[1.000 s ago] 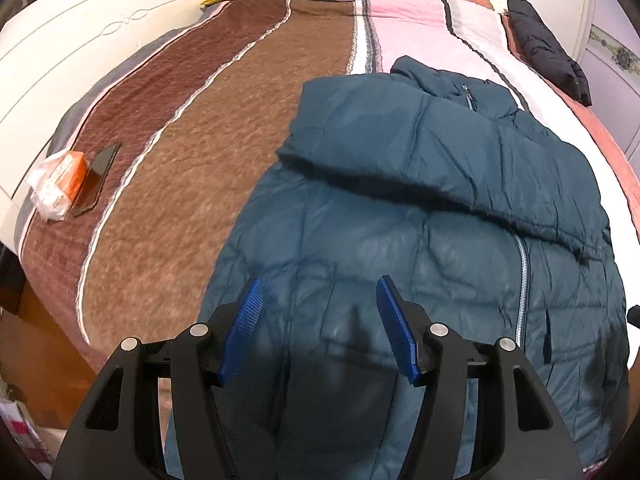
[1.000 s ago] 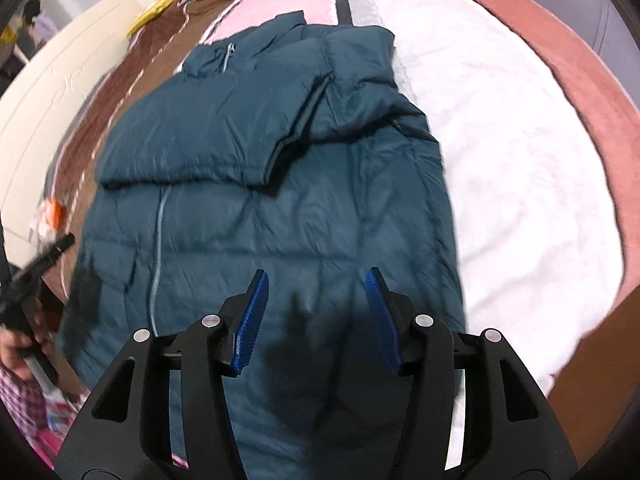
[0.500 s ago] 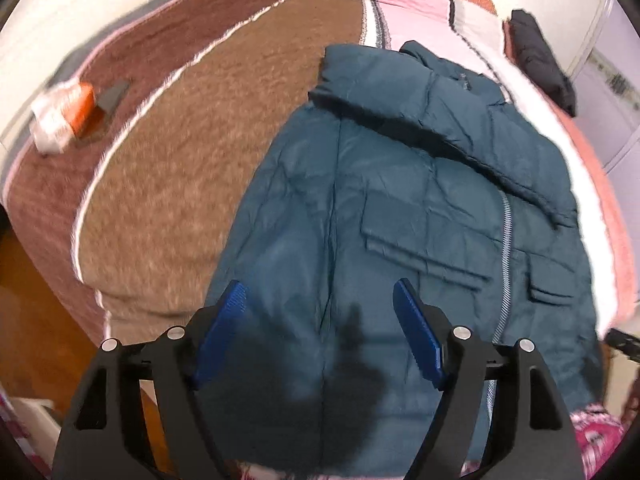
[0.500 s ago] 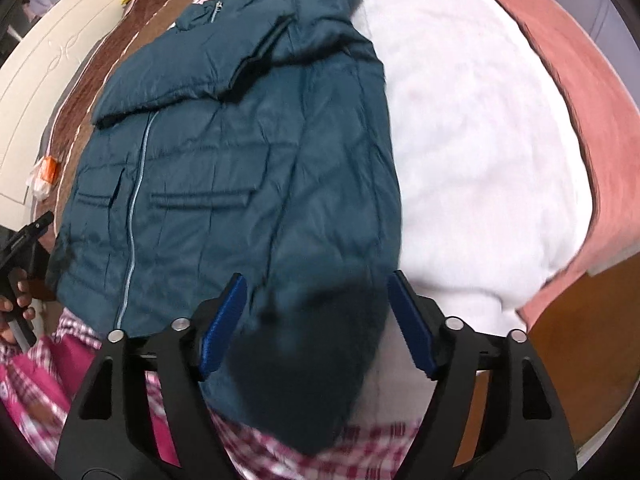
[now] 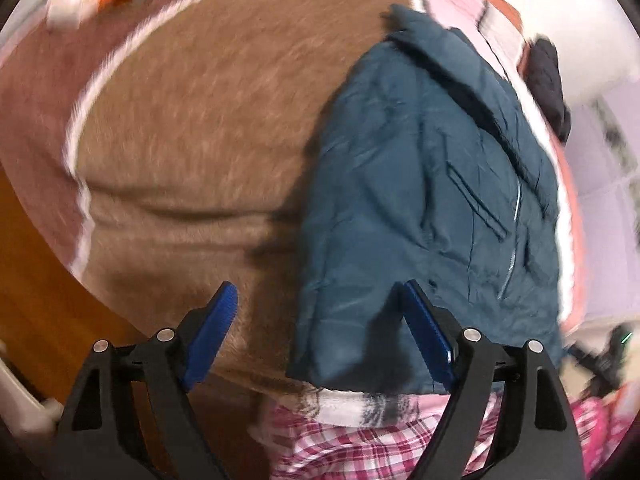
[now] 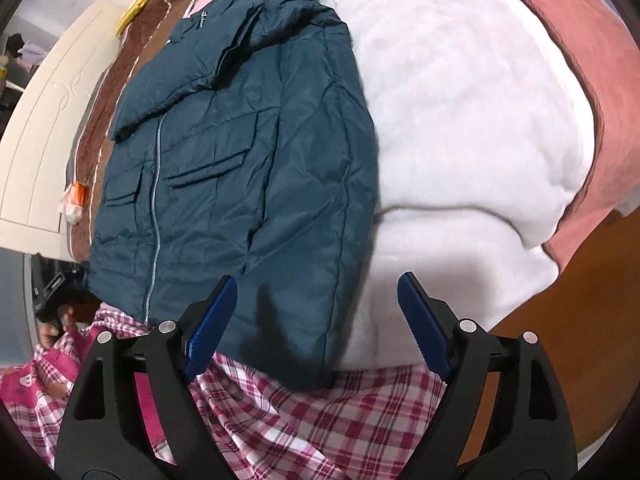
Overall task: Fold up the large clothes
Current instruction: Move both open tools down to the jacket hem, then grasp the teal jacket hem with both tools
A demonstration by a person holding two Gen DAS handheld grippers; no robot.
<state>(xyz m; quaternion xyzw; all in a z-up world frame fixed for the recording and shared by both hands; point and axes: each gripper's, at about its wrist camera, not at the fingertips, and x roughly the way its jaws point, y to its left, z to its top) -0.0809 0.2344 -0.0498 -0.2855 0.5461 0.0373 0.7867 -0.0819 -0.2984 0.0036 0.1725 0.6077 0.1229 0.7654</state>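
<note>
A dark teal puffer jacket (image 5: 432, 184) (image 6: 240, 160) lies zipped, front up, on the bed, its sleeves folded across the chest and its hem at the near edge. My left gripper (image 5: 316, 304) hovers over the hem's left corner. Its jaws are opening, and the corner lies between the blue pads (image 5: 216, 320) without being pressed. My right gripper (image 6: 316, 292) hangs over the hem's right corner. Its jaws are opening too, and the pads (image 6: 420, 320) stand clear of the cloth.
A brown fleece blanket (image 5: 192, 120) lies left of the jacket, a white one (image 6: 460, 120) right of it. An orange-and-white packet (image 6: 74, 200) and a black garment (image 5: 546, 80) rest on the bed. The person's pink plaid clothing (image 6: 300, 420) fills the near edge, with wooden floor (image 6: 580, 320) beyond.
Both grippers drew back from the jacket's middle to its hem at the bed edge, the left sliding to the left corner, the right to the right corner. Both jaws widened.
</note>
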